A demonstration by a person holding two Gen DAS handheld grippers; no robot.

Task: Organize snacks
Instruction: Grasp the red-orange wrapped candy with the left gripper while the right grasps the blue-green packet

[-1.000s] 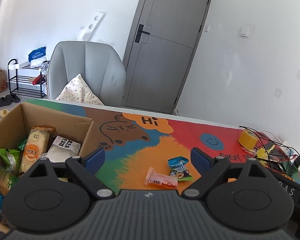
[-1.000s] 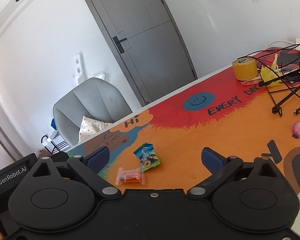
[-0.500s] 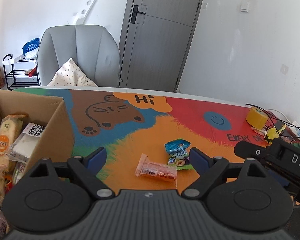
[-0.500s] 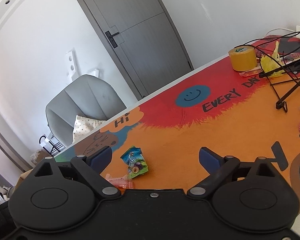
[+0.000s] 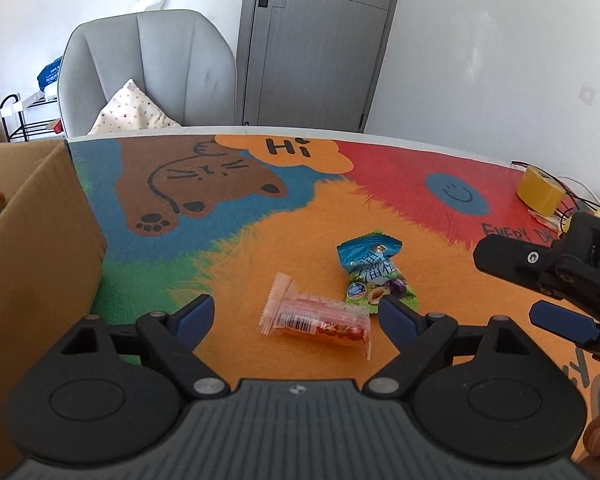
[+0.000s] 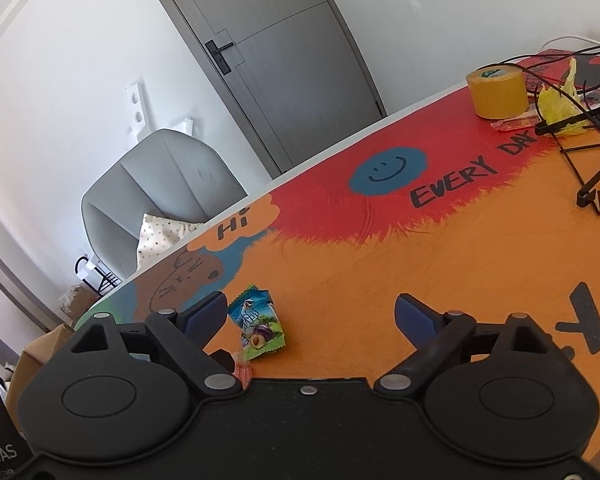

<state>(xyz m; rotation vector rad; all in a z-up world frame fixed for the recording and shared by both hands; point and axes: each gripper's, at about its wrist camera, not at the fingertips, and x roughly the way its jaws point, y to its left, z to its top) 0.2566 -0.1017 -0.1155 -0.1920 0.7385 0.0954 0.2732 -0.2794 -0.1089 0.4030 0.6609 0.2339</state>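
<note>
The left gripper (image 5: 294,316) hangs spread and empty, with the pink packet (image 5: 318,318) lying flat on the surface (image 5: 300,216) between its fingers. The right gripper (image 6: 308,316) is closing, nothing pinched; the blue-green pouch (image 6: 256,320) lies just inside its left finger. Both snacks look light, soft and crinkly, and probably slippery film. The packet is best taken across its narrow middle, the pouch across its puffed body rather than its sealed ends. The box (image 5: 40,240) stands at left.

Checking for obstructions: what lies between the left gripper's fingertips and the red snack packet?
Only bare orange mat, in the left wrist view, separates the open left gripper from the red snack packet.
</note>
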